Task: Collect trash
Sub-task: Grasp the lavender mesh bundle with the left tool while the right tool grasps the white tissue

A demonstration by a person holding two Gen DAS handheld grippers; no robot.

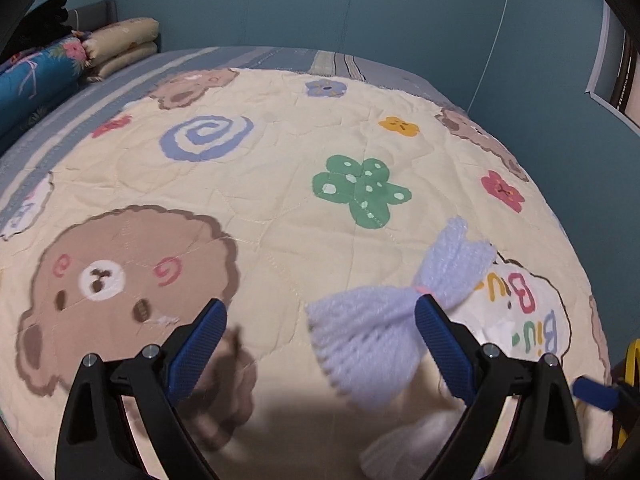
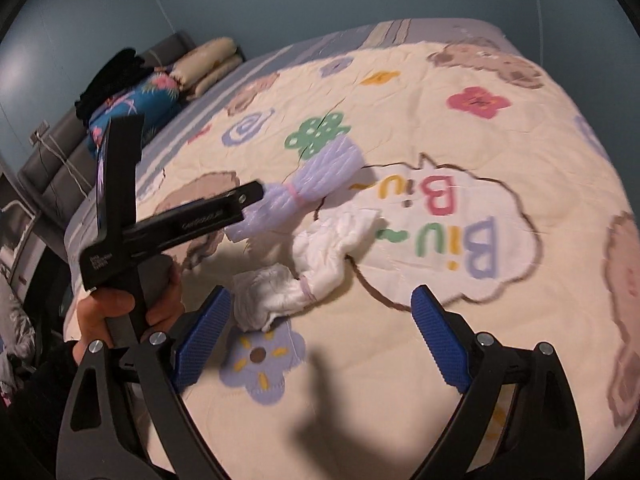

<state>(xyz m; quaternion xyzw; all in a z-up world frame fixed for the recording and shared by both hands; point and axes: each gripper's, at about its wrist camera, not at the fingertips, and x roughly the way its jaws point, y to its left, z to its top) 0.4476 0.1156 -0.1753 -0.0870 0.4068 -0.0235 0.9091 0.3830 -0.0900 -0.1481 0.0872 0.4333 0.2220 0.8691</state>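
Note:
A lilac foam net sleeve (image 1: 384,308), tied at its middle with a pink band, lies on the cartoon quilt; it also shows in the right wrist view (image 2: 316,184). My left gripper (image 1: 320,344) is open, its right pad beside the sleeve's tied middle; from the right wrist view its jaw tip reaches the sleeve's near end. A crumpled white wrapper (image 2: 308,264) lies just nearer, also low in the left wrist view (image 1: 408,440). My right gripper (image 2: 320,340) is open and empty, hovering in front of the white wrapper.
The bed's quilt (image 1: 280,208) has bears, flowers and a "Biu Biu" bubble (image 2: 448,216). Folded bedding and a blue floral pillow (image 1: 40,76) lie at the headboard. Teal walls surround the bed. The bed edge drops off at right.

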